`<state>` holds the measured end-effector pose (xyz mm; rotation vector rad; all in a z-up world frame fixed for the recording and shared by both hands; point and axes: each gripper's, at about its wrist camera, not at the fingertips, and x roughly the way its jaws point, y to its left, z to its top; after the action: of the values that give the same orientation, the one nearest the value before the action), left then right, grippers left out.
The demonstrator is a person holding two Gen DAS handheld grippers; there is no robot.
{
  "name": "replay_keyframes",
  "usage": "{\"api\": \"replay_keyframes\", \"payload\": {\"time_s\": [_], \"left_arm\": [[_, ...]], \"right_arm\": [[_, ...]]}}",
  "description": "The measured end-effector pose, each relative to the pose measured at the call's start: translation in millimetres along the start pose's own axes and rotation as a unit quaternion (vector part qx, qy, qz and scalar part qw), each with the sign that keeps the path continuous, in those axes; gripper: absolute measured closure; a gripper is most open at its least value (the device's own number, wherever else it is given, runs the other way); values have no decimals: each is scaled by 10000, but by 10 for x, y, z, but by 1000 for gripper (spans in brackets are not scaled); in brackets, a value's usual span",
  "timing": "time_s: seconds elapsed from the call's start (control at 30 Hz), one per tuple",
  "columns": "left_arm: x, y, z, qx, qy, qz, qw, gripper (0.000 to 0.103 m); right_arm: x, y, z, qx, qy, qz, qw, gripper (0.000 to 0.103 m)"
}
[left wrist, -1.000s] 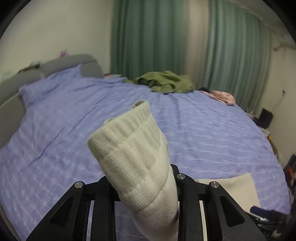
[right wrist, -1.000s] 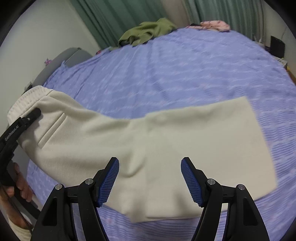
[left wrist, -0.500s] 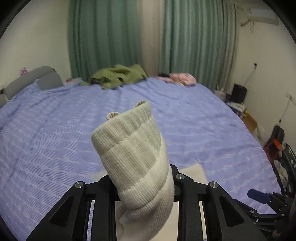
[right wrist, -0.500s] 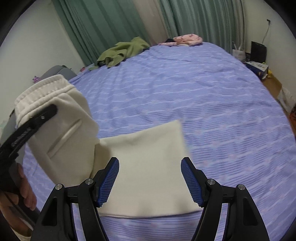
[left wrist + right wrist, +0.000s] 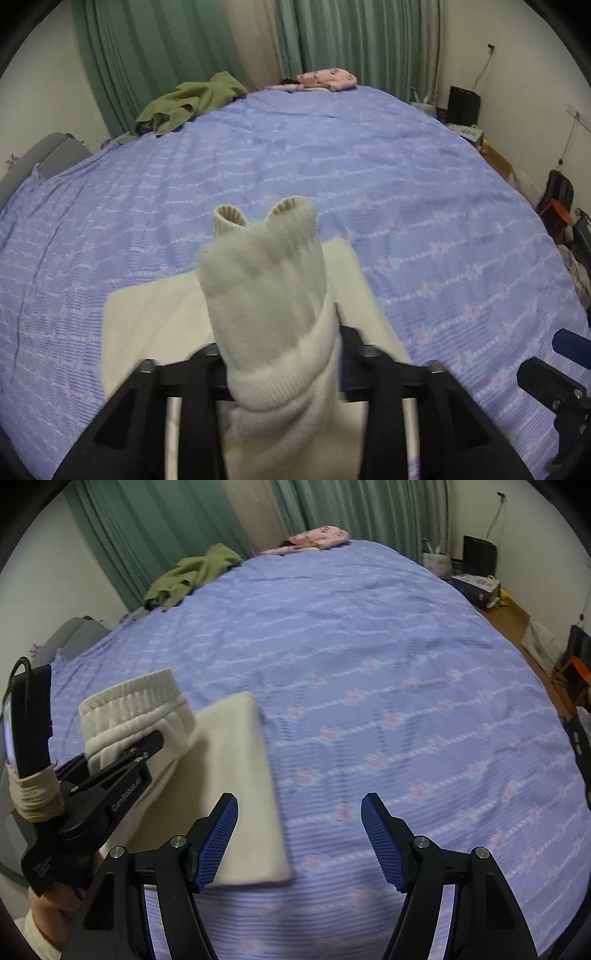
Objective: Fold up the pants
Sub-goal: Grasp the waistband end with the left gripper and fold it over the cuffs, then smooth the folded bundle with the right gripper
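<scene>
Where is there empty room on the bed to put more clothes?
The big middle of the purple bed is bare, from the cream pants to the far edge. The far end is crowded: green clothes and pink clothes lie there.

Black claws (image 5: 299,843), blue ribbed pads (image 5: 218,843)

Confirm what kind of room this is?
Almost certainly a home bedroom: a large bed under a lilac patterned sheet, floor-length green curtains behind it, and loose clothes, an olive garment and something pink, at the far edge.
</scene>
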<state>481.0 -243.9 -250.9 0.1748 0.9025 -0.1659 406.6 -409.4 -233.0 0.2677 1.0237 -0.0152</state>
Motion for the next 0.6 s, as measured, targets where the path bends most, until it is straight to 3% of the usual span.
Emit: {"api": "replay_keyframes", "payload": {"time_s": [0.03, 0.1, 0.23, 0.33, 0.43, 0.6], "left_arm": [[-55, -16, -4, -46, -62, -195, 9998, 30], [-248, -126, 15, 16, -301, -392, 9988, 20], [-657, -195, -2, 415, -804, -241, 9956, 18], [-797, 53, -58, 325, -863, -173, 9956, 13], [-815, 504, -189, 26, -733, 119, 9972, 13], [-559, 1360, -466, -683, -162, 509, 9962, 13]], "right_arm": [[-2, -51, -20, 25, 27, -56, 10000, 32], [-24, -136, -50, 92, 56, -112, 9999, 32], [-128, -272, -63, 138, -29, -250, 9996, 32], [-175, -245, -13, 63, -135, 22, 9999, 32], [-115, -70, 81, -90, -184, 488, 9986, 32], [252, 401, 315, -572, -290, 1171, 9910, 32]]}}
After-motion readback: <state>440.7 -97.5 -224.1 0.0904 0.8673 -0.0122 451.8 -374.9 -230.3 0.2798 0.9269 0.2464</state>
